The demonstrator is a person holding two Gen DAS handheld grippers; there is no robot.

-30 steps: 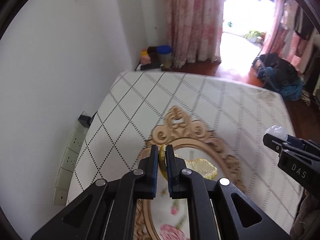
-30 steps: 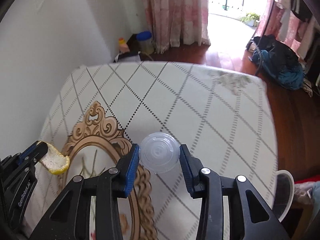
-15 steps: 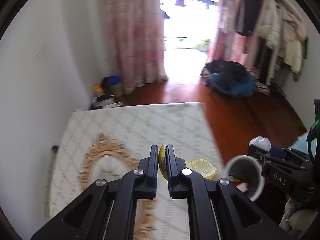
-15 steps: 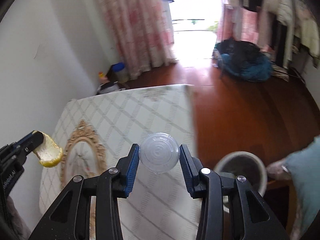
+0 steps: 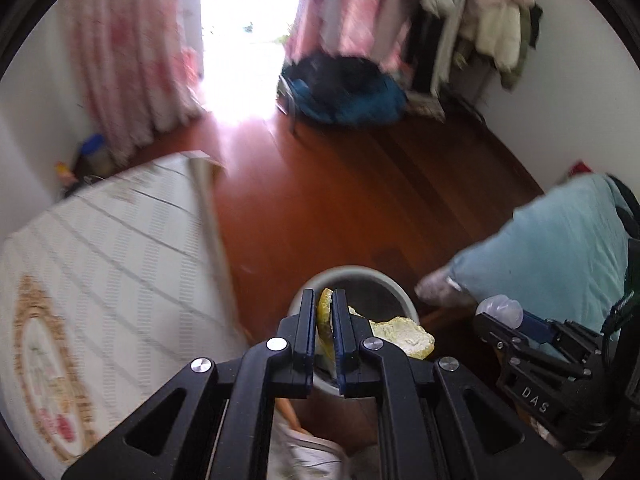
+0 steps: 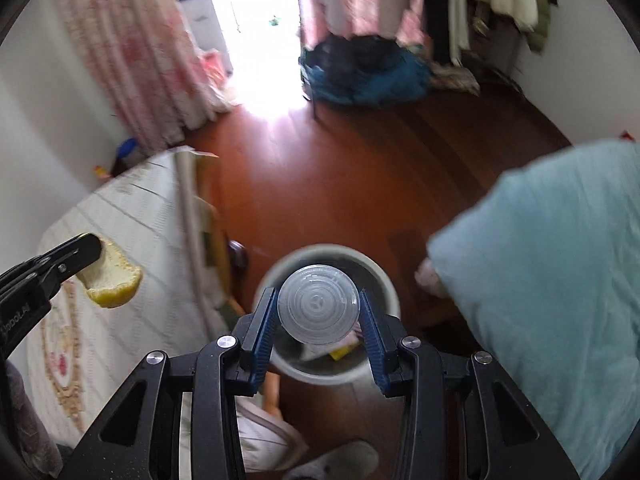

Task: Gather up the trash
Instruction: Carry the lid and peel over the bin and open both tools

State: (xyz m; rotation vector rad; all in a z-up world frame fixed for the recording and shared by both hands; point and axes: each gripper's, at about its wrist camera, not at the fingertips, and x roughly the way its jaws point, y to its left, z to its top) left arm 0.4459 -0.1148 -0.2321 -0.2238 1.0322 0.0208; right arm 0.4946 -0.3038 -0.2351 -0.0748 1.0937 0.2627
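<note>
My left gripper (image 5: 323, 304) is shut on a yellow fruit peel (image 5: 404, 336) and holds it above the rim of a round white trash bin (image 5: 384, 278) on the floor. The peel also shows at the left of the right wrist view (image 6: 114, 278). My right gripper (image 6: 318, 308) is shut on a clear plastic cup (image 6: 318, 306), bottom towards the camera, right above the same bin (image 6: 376, 268). The bin holds some scraps. The right gripper shows in the left wrist view (image 5: 500, 316).
A table with a white diamond-pattern cloth (image 5: 120, 264) and an ornate gold-rimmed tray (image 5: 32, 344) stands to the left. A light blue cushion (image 6: 540, 272) lies to the right. Red wooden floor (image 5: 360, 184) stretches ahead, with dark clothes (image 5: 348, 92) by the door.
Both grippers have swung right, off the table, and now hang over the trash bin. Each still holds its item.
</note>
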